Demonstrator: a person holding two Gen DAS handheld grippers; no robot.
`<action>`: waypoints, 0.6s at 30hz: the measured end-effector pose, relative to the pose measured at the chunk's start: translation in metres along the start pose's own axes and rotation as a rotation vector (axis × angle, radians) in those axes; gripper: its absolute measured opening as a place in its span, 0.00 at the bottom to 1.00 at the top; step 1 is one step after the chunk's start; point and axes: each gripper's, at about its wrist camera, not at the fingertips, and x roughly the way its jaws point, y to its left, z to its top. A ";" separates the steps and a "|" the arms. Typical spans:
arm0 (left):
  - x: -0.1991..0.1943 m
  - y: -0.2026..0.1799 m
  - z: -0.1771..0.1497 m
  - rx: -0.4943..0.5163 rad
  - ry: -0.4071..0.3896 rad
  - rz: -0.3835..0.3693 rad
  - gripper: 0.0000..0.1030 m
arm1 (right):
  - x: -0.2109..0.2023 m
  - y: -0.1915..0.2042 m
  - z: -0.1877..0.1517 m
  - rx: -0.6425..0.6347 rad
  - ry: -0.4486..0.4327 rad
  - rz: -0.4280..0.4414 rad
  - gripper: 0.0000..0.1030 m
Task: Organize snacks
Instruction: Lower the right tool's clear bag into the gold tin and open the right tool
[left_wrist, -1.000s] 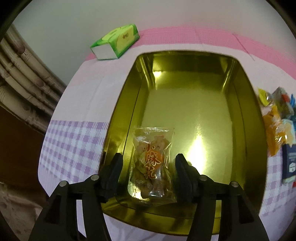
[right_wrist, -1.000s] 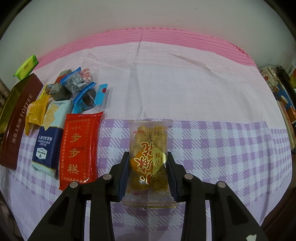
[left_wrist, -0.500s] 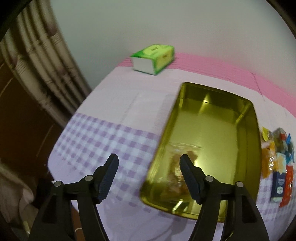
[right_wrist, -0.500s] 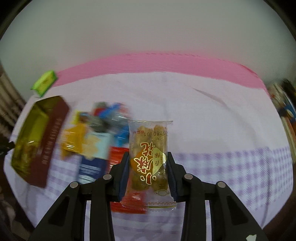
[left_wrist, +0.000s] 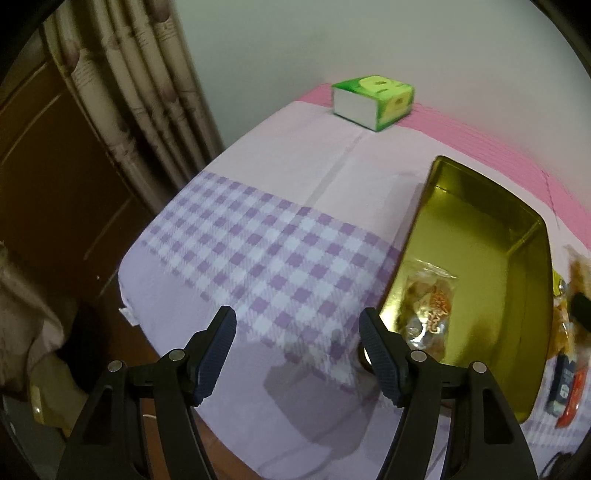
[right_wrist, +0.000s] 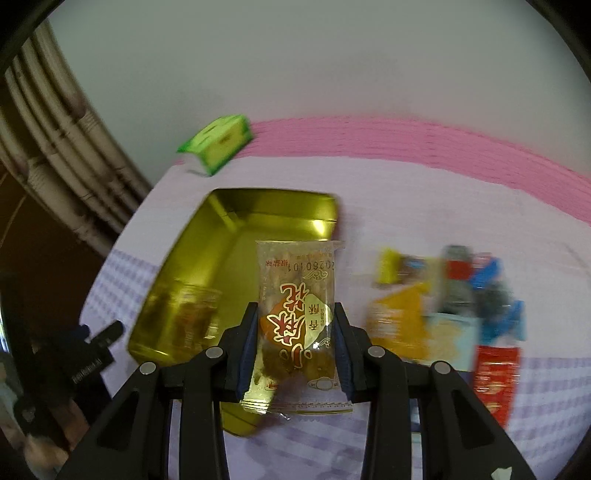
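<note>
L gripper has let go of its snack pkt and pulled back off to the left of the gold tin. A sec ago it straddled that pkt inside the tin; now the fingers stand wide apart w/ nothing between them, over the purple-check cloth on the counter. So pkt no. 1 is placed: it lies flat on the tin floor, near corner, clear wrap w/ orange label, fried twists inside.

R gripper has swung from the open cloth over toward the tin, carrying pkt no. 2. Fingers are nearly closed, pinching its lower half from both sides; pkt stands upright, label upside down to the cam, date code at top edge. It now hangs over the tin's near right part, so drop-off looks imminent, I'd judge.

Rest of the snacks sit in a loose pile right of the tin, blurred; red pkt at the near edge of the pile. Green tissue box is at the far edge, apart from all of it.
</note>
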 end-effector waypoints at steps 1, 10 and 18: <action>0.000 0.001 0.001 -0.003 -0.003 0.006 0.68 | 0.009 0.009 0.005 -0.002 0.010 0.005 0.33; 0.006 0.006 0.001 -0.021 0.012 0.012 0.68 | 0.049 0.047 0.001 -0.054 0.077 -0.002 0.33; 0.006 0.001 0.000 -0.004 0.015 -0.002 0.69 | 0.071 0.049 -0.005 -0.085 0.117 -0.057 0.33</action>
